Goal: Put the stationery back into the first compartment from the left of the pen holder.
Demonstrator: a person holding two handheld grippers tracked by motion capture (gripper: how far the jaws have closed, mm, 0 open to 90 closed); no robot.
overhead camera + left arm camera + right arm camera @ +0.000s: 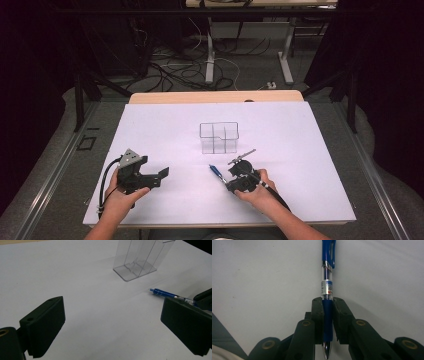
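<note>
A white rectangular table top (165,125) bears everything. At its middle, towards the far side, stands a clear plastic organiser box with inner dividers (219,137). Nearer than that box and slightly right of centre lies a blue ballpoint pen (216,172), its grip end between the jaws of the right gripper (231,181), its clip end pointing left and far. The left gripper (161,177) sits near the left near edge, well apart from the pen.
</note>
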